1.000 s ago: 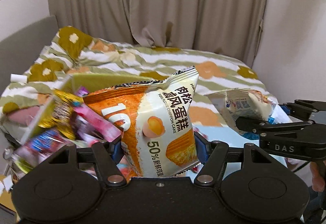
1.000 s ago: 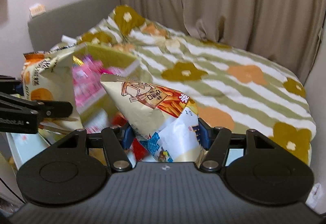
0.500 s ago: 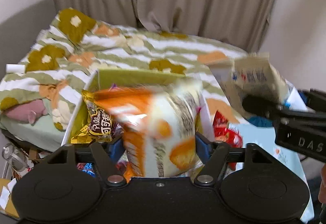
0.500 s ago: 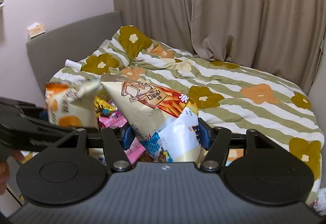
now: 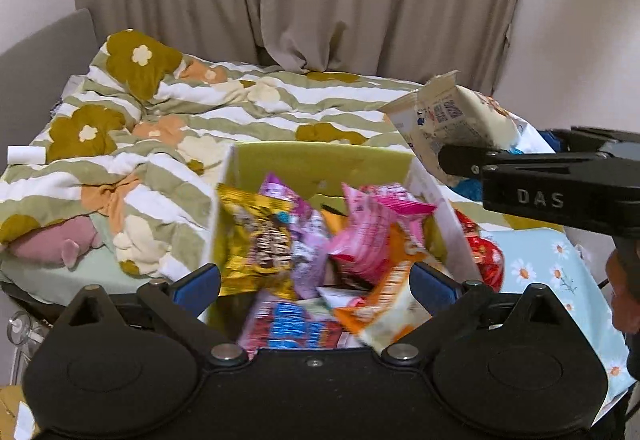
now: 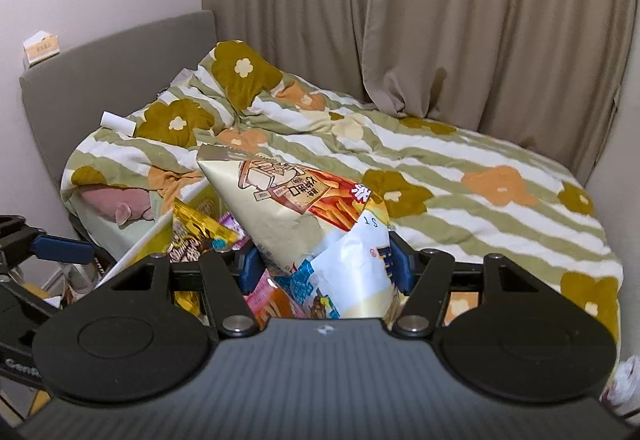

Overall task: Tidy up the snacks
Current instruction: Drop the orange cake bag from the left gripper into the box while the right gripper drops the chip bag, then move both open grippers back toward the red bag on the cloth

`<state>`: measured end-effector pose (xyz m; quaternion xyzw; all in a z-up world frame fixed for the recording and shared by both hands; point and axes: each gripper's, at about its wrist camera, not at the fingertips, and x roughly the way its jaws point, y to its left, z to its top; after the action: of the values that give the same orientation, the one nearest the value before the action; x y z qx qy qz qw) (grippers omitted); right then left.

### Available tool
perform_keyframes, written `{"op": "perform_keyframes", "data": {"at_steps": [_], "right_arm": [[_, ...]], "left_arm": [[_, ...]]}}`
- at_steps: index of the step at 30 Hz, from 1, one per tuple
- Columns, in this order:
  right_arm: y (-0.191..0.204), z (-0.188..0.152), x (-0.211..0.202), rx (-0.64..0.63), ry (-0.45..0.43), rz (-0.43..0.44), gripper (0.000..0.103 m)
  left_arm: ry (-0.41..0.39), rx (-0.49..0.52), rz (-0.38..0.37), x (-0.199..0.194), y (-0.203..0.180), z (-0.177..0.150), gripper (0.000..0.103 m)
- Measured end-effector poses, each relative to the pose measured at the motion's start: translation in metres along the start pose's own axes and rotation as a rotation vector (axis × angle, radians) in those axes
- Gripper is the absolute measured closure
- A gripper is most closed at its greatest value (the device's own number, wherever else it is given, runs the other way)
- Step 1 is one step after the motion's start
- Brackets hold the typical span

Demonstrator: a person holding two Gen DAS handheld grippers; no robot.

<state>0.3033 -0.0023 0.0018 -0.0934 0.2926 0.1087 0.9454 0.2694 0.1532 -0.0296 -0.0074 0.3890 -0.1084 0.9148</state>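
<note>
Step in hand: dropping snacks into yellow box (image 5: pixel 320 160).
Left gripper (image 5: pixel 316 286) wide, jaws just opened; orange cake bag (image 5: pixel 394 296) released, lying in box near right.
Right gripper (image 6: pixel 322 266) clamped on cream chip bag (image 6: pixel 296 208), above box right edge.
Next: bring chip bag over box opening, then spread jaws.

I count one yellow-green box (image 5: pixel 316 164) and, inside it, about seven snack packs that I can tell apart — one gold (image 5: pixel 256 240), two pink (image 5: pixel 360 236), one lilac, one orange-and-white (image 5: pixel 390 304), two red-and-blue; the heap hides any others. Outside the box I see one red pack (image 5: pixel 486 256) and one cream crisp bag (image 6: pixel 304 216) — one bed, one curtain, one framed picture behind.
</note>
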Motion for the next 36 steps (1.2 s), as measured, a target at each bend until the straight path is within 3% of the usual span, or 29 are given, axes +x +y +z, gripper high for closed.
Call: {"op": "perform_keyframes", "data": {"at_steps": [7,9,11,22,36], "right_arm": [[0.038,0.016,0.037,-0.102,0.015,-0.01,0.025],[0.047,0.017,0.048,-0.123,0.022,-0.024,0.02],[0.052,0.017,0.053,-0.126,0.012,-0.025,0.0],[0.045,-0.006,0.03,0.006,-0.016,-0.015,0.0],[0.023,-0.011,-0.033,0.114,-0.045,-0.047,0.0]], "left_arm": [[-0.001,-0.002,-0.004,0.004,0.024,0.005,0.001],[-0.003,0.0,0.004,0.006,0.029,0.005,0.001],[-0.001,0.002,0.013,0.006,0.033,0.002,0.001],[0.014,-0.005,0.008,0.007,0.04,-0.017,0.001],[-0.08,0.046,-0.002,-0.026,0.021,-0.012,0.001]]}}
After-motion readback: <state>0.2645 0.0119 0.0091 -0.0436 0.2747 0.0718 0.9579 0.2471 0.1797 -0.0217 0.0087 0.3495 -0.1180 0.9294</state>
